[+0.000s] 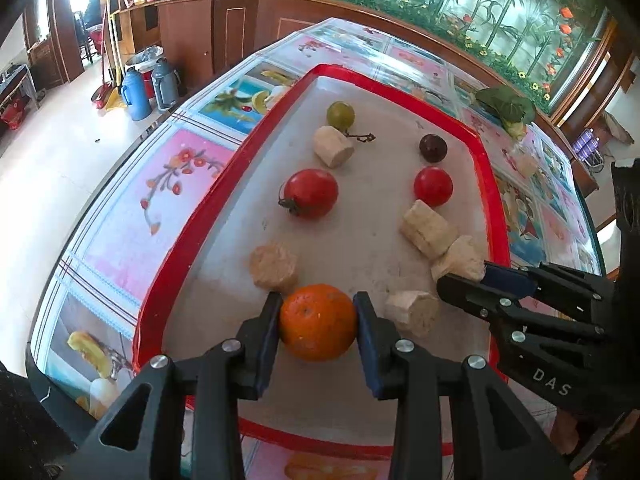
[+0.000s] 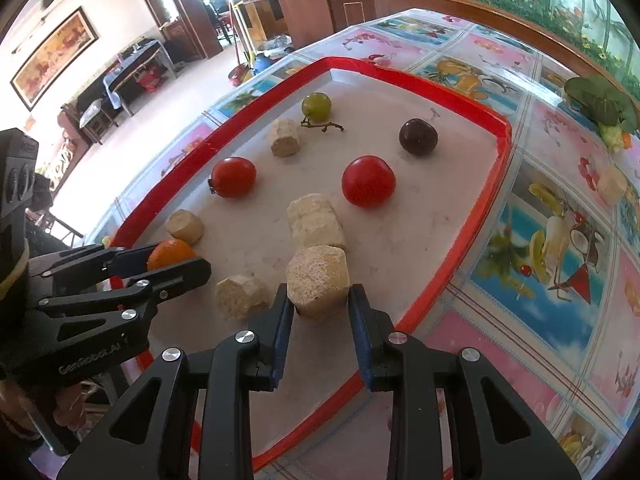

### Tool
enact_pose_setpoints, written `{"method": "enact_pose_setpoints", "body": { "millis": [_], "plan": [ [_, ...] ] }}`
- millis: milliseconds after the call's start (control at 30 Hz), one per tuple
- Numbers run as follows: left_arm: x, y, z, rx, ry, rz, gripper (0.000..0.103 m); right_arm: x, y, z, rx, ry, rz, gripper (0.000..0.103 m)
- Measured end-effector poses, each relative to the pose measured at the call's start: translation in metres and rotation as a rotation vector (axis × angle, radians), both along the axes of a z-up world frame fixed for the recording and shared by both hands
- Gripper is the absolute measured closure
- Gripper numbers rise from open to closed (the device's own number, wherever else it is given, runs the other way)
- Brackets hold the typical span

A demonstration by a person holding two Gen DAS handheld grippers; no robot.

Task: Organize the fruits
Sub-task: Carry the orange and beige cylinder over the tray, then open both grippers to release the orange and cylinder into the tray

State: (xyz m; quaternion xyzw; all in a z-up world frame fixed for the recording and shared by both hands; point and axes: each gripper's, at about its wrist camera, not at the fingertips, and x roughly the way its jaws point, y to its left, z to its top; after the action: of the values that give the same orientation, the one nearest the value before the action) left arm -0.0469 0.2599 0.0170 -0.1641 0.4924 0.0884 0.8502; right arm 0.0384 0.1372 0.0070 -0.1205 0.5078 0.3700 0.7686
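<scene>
A red-rimmed tray [image 1: 486,168] holds the fruit. My left gripper [image 1: 318,322] is shut on an orange [image 1: 318,322] at the tray's near end; the orange also shows in the right wrist view [image 2: 170,254]. My right gripper [image 2: 320,304] is shut on a pale sugarcane chunk [image 2: 318,278], seen in the left wrist view [image 1: 458,260]. Further chunks [image 1: 332,146] [image 1: 274,266] [image 1: 428,228] [image 1: 414,312], two red tomatoes [image 1: 312,192] [image 1: 433,186], a green grape [image 1: 340,115] and a dark grape [image 1: 433,147] lie on the tray.
The tray rests on a table with a flowered cloth [image 2: 560,240]. A leafy green vegetable [image 2: 602,106] and a loose pale chunk [image 2: 612,184] lie on the cloth to the right of the tray. Thermos jugs [image 1: 136,88] stand on the floor to the left.
</scene>
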Motion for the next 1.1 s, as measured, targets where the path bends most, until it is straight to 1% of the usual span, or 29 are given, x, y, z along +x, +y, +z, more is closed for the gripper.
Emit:
{"method": "enact_pose_setpoints", "body": {
  "millis": [200, 300, 433, 467, 567, 733, 833, 900, 1100],
  "plan": [
    [0.002, -0.002, 0.0, 0.012, -0.003, 0.007, 0.064, 0.006, 0.0, -0.001, -0.015, -0.021, -0.019, 0.076],
    [0.001, -0.003, 0.0, 0.02, -0.001, 0.004, 0.064, 0.004, -0.002, -0.001, -0.012, -0.028, -0.023, 0.076],
    [0.001, -0.002, 0.0, 0.012, 0.002, 0.008, 0.064, 0.0, -0.001, 0.0, -0.019, -0.042, -0.021, 0.075],
    [0.001, -0.002, 0.0, 0.011, 0.003, 0.007, 0.063, -0.001, -0.002, 0.0, -0.016, -0.04, -0.022, 0.075],
    [-0.001, -0.003, 0.001, 0.015, 0.009, 0.012, 0.048, -0.001, -0.004, 0.002, -0.007, -0.031, -0.031, 0.074],
    [-0.006, -0.004, 0.004, 0.03, 0.001, 0.01, 0.046, -0.006, -0.006, 0.005, -0.004, -0.03, -0.034, 0.072],
    [-0.009, -0.007, 0.006, 0.044, 0.005, 0.008, 0.04, -0.012, -0.008, 0.009, -0.001, -0.031, -0.033, 0.07],
    [-0.011, -0.008, 0.008, 0.059, 0.005, 0.01, 0.037, -0.016, -0.012, 0.012, 0.006, -0.03, -0.036, 0.067],
    [-0.014, -0.019, 0.014, 0.079, 0.0, -0.005, 0.033, -0.026, -0.025, 0.021, 0.044, -0.019, -0.04, 0.067]
  ]
}}
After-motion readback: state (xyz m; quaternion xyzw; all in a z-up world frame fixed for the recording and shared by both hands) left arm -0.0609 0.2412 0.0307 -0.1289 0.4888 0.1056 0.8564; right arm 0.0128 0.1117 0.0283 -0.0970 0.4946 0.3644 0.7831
